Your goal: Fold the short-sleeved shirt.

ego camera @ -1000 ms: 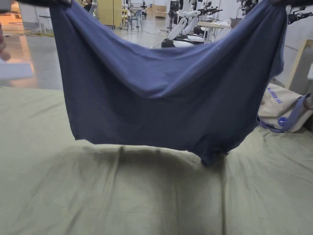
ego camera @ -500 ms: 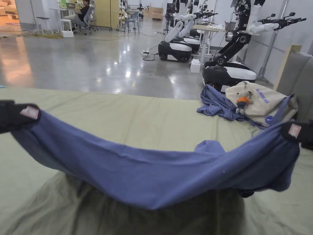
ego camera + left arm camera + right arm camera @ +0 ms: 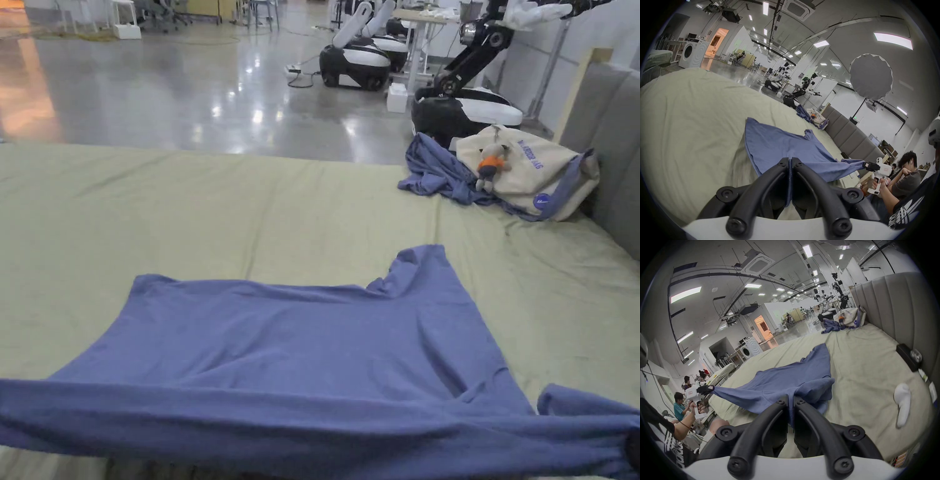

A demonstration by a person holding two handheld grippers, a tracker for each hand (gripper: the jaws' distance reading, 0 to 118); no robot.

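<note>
Half a second ago the blue short-sleeved cotton shirt (image 3: 300,350) hung sagging in the air between the two grippers; now most of it lies spread on the pale green bed sheet (image 3: 187,212), with only its near edge held up as a taut band at 6 o'clock in the head view. One short sleeve (image 3: 419,269) points toward 12 o'clock on the sheet, and the soft knit shows shallow creases across the body. The sheet is matte and lightly wrinkled, while the grey floor beyond is glossy with light reflections. In the left gripper view, the black left gripper (image 3: 790,160) has its jaws pressed together on a fold of the shirt's edge, and at 3 o'clock the white-bodied right gripper (image 3: 864,164) shows, gripped by a hand (image 3: 881,186), with the shirt's other corner pulled into its tip. The right gripper view shows its own jaws likewise clamped on blue cloth, a bunched sleeve just beyond them, and the left gripper at 9 o'clock holding the far corner. At 1 o'clock in the head view a crumpled blue garment (image 3: 437,175) touches a cream canvas bag (image 3: 531,169) bearing a small plush toy (image 3: 490,164). The right gripper view adds a padded grey headboard (image 3: 893,305) and a white sock-like item (image 3: 903,404) at 3 o'clock.
</note>
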